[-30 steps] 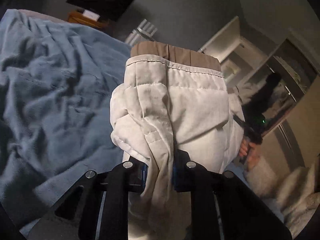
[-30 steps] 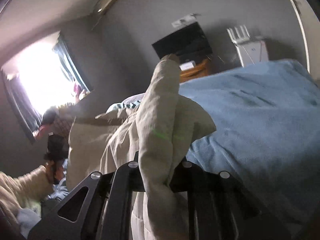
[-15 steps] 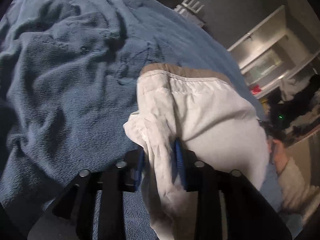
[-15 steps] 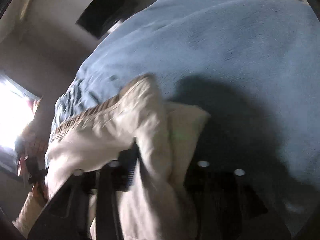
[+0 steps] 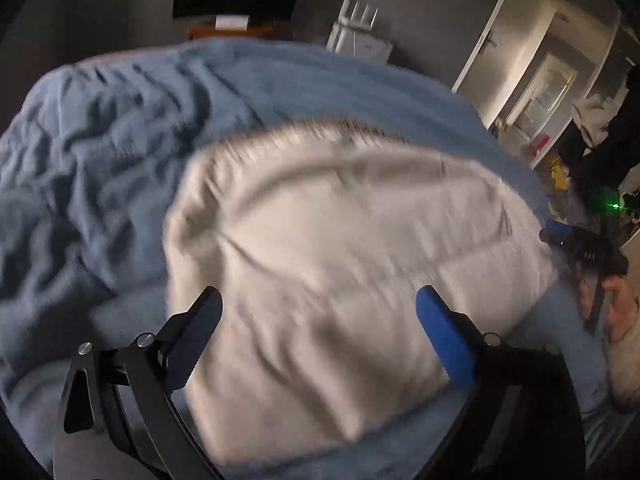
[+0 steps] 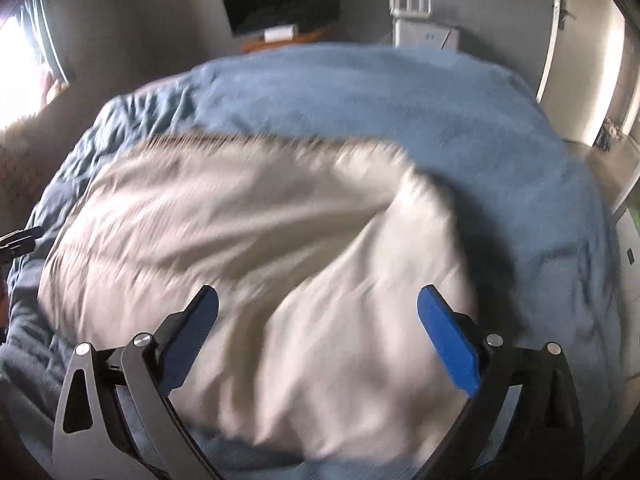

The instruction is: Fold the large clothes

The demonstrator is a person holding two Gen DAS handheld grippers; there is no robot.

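A cream garment with a tan ribbed hem [image 5: 344,248] lies spread on the blue blanket [image 5: 100,168]; it is motion-blurred. It also shows in the right wrist view [image 6: 248,248], with a fold rising at its right side. My left gripper [image 5: 318,312] is open and empty just above the garment's near edge. My right gripper [image 6: 318,310] is open and empty above the garment's near right part. The right gripper also shows at the garment's right edge in the left wrist view [image 5: 576,244].
The blue blanket covers the bed [image 6: 440,112]. Beyond the far edge stand a dark monitor [image 6: 280,0] on a wooden stand and a white router [image 6: 424,28]. A door [image 6: 580,60] is at the right, a bright window [image 6: 16,64] at the left.
Both grippers held the garment up, swung it down onto the blanket, then opened and let go. The garment now lies spread out.
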